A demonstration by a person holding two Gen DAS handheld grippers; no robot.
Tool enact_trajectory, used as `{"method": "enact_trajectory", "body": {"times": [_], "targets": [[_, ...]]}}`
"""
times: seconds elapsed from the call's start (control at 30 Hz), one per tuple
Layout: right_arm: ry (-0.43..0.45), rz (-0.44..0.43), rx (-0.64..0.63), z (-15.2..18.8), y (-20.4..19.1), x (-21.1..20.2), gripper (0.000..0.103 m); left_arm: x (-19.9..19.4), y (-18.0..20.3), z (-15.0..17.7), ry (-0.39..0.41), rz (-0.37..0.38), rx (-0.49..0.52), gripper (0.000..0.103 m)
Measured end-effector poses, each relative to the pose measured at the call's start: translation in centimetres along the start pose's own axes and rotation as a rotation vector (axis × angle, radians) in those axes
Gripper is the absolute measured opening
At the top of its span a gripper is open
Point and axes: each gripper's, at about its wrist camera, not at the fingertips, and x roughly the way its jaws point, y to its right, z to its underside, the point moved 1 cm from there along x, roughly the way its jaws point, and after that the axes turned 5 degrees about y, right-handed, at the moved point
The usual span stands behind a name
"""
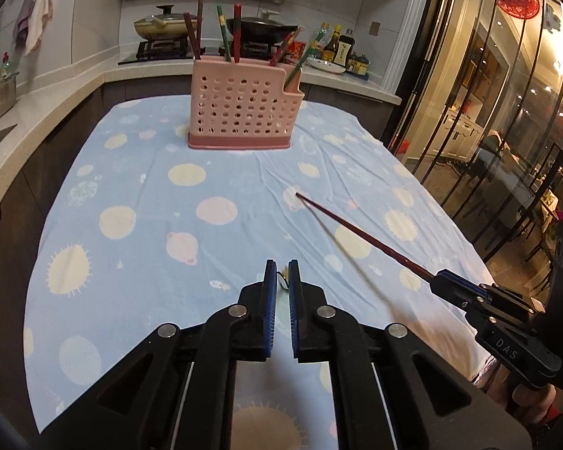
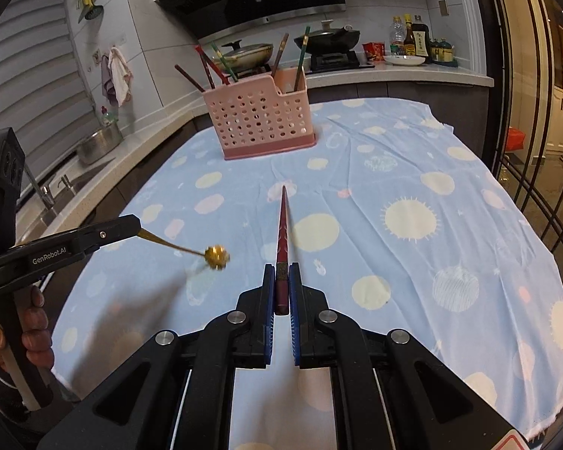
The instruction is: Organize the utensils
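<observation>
Your right gripper (image 2: 282,281) is clamped on a dark red chopstick (image 2: 282,232); your left gripper (image 2: 133,225) pinches a gold utensil (image 2: 217,257). Both hang well short of the pink holder (image 2: 261,123). Approach the holder tip-first and steer clear of the chopsticks already standing in it.

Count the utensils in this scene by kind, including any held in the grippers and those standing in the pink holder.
Chopsticks standing in the pink holder: 6
Chopstick in the right gripper: 1
Gold round-headed utensil in the left gripper: 1
Total: 8
</observation>
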Motion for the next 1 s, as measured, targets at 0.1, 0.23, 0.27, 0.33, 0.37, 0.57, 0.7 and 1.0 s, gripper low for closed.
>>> {"method": "enact_trajectory", "body": {"times": [0.1,0.23,0.27,0.33,0.37,0.57,0.7,1.0], "targets": [[0.041,-0.026,0.012,-1.8,-0.1,-0.8,0.007,-0.5,0.0,-1.5,0.04,-0.008,0.019,0.003],[0.087,-0.04,0.009,-4.0,-0.4,-1.2,0.007,-0.7,-0.1,-3.4,0.082,-0.024,0.042,0.002],[0.096,-0.043,0.007,-4.5,-0.4,-1.2,0.007,-0.7,-0.1,-3.8,0.089,-0.031,0.05,0.002],[0.122,-0.048,0.0,-5.6,-0.6,-1.4,0.007,-0.5,-0.2,-4.6,0.098,-0.046,0.062,0.002],[0.137,-0.047,-0.005,-6.1,-0.7,-1.6,0.007,-0.4,-0.2,-4.9,0.1,-0.056,0.067,0.002],[0.144,-0.025,-0.035,-6.0,-1.3,-1.3,0.007,0.5,-1.6,-2.7,0.025,-0.046,0.023,0.005],[0.072,-0.037,-0.009,-3.7,-1.1,-0.2,0.007,2.5,-3.9,0.9,-0.076,-0.093,-0.03,0.024],[0.003,-0.03,0.016,-1.3,-0.9,0.7,0.007,4.2,-5.5,5.4,-0.194,-0.061,-0.103,0.025]]}}
